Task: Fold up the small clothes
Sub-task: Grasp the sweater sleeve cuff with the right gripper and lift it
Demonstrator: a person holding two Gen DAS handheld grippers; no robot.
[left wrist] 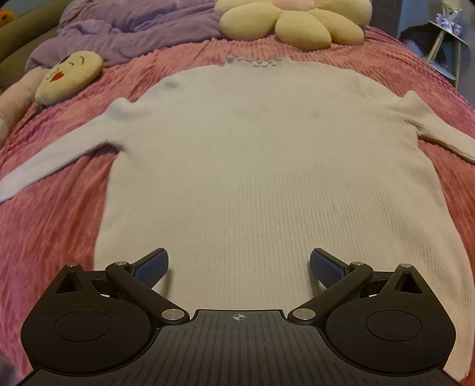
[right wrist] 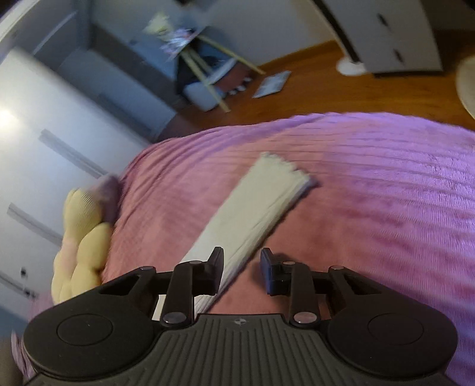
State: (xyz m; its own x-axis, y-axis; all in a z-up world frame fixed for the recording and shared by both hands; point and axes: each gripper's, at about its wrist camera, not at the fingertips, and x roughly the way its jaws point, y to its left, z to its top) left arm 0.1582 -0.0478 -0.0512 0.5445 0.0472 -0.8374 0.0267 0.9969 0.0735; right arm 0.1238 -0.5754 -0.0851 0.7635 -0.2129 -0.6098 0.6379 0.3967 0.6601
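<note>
While sweater (left wrist: 267, 154) lies flat, left gripper (left wrist: 239, 267) hovers w/ jaws apart over hem.

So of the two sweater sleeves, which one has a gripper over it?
The sleeve in the right wrist view: the right gripper hangs over it, jaws not pressing it. The other sleeve has none.

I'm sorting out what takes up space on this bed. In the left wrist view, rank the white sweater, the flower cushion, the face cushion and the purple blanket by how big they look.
1. white sweater
2. purple blanket, partly cut off
3. flower cushion, partly cut off
4. face cushion

The sweater lies nearest the camera, so its lead is exaggerated.
</note>
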